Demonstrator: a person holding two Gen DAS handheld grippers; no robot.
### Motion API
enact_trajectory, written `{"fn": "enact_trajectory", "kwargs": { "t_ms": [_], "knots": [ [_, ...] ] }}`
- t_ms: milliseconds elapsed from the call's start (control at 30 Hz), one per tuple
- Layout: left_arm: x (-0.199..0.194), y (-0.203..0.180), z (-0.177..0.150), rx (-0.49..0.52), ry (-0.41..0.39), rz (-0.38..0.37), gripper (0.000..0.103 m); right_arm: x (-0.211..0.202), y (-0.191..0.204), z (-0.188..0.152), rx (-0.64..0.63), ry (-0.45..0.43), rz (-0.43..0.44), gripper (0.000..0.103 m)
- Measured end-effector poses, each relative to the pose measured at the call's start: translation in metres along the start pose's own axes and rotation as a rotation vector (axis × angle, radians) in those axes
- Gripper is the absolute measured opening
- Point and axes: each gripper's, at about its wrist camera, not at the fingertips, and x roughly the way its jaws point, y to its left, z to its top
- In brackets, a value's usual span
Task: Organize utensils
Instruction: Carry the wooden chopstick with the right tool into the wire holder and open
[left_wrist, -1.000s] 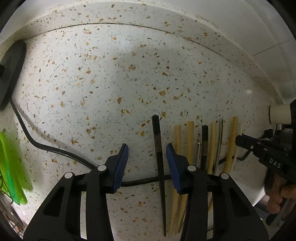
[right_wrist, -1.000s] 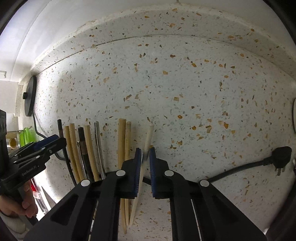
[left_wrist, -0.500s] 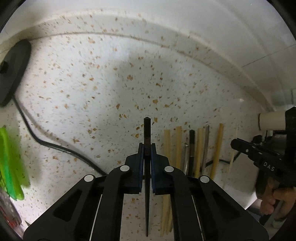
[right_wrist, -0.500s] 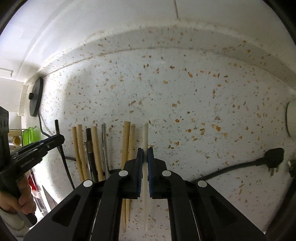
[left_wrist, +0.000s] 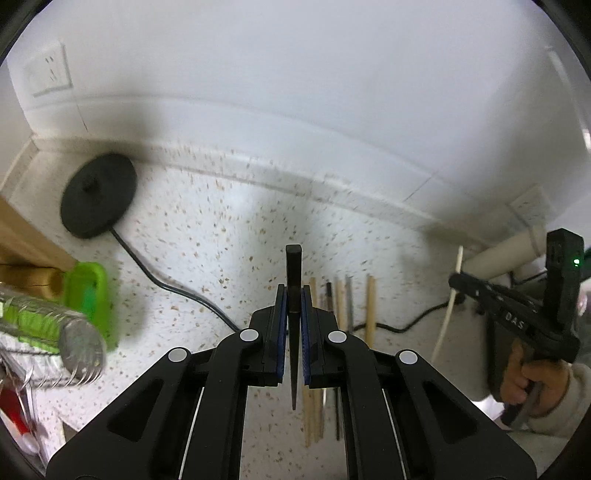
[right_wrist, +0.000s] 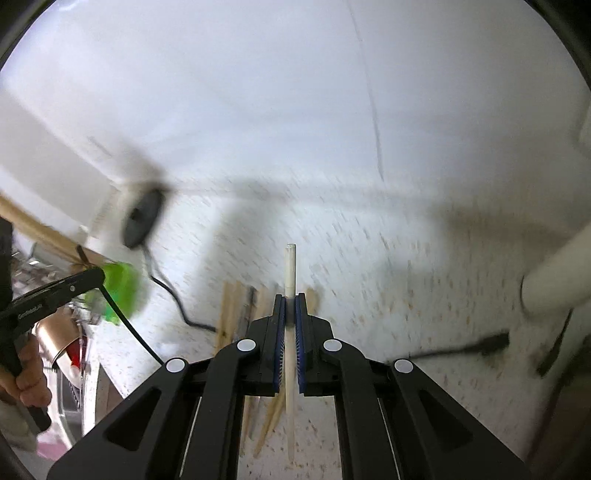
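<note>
My left gripper (left_wrist: 294, 291) is shut on a black chopstick (left_wrist: 294, 269) and holds it above the speckled counter (left_wrist: 207, 236). My right gripper (right_wrist: 290, 301) is shut on a white chopstick (right_wrist: 289, 269), also lifted; it shows in the left wrist view (left_wrist: 458, 286) at the right. Several wooden, black and metal chopsticks (left_wrist: 370, 302) lie side by side on the counter below, also in the right wrist view (right_wrist: 231, 306). The left gripper shows at the left of the right wrist view (right_wrist: 98, 275).
A black round base (left_wrist: 98, 194) with its cord (left_wrist: 177, 288) sits at the back left. A green holder (left_wrist: 92, 295) and a metal rack (left_wrist: 48, 350) stand at the left. A white pipe (right_wrist: 554, 273) and a black plug (right_wrist: 491, 341) are at the right. White wall behind.
The left gripper closed on the black chopstick. Both grippers then rose from the counter with their chopsticks, and the views tilted up toward the wall.
</note>
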Motion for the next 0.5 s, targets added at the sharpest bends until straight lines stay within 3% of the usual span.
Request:
{"fn": "enact_trajectory", "kwargs": {
  "t_ms": [233, 500],
  "knots": [
    [-0.076, -0.004, -0.014, 0.024, -0.149, 0.013, 0.005, -0.048, 0.034, 0.005, -0.129, -0.25, 0.149, 0.002],
    [-0.151, 0.006, -0.028, 0.017, -0.283, 0.063, 0.005, -0.055, 0.086, 0.022, -0.248, -0.336, 0.255, 0.002]
  ]
}}
